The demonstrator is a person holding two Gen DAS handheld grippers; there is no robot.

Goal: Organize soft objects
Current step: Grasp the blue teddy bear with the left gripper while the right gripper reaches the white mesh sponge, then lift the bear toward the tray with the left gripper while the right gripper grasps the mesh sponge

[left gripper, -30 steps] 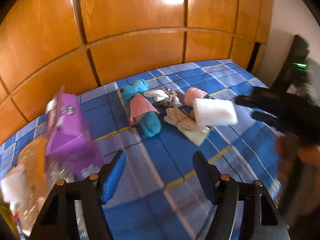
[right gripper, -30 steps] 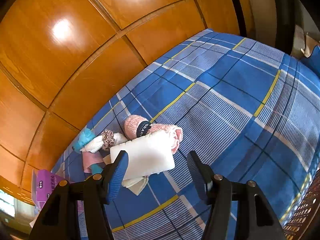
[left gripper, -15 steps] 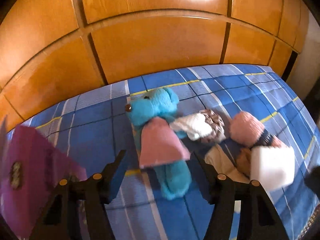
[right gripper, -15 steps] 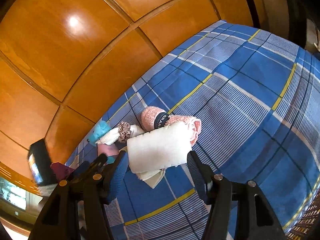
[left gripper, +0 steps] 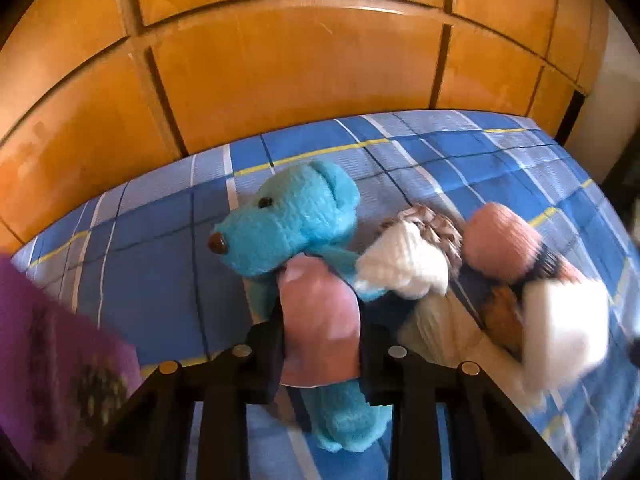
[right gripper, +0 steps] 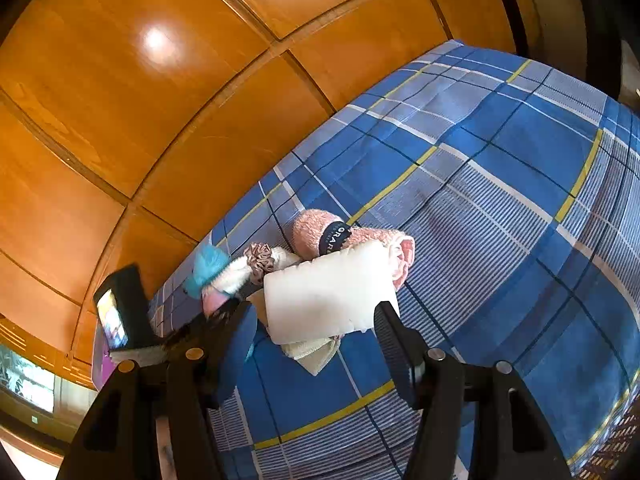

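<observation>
One pink towel roll [right gripper: 310, 232], "ORAR…" band [right gripper: 334, 237]

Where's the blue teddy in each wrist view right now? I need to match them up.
Left wrist: teddy centre frame, body between the left tool's fingers.
Right wrist: only a blue patch at left-centre, behind the pile.
Shared landmark: pink rolled towel.

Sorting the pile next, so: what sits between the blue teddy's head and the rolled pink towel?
In the left wrist view, a white knitted piece with a brownish scrunchie lies between the blue teddy and the pink towel.
</observation>
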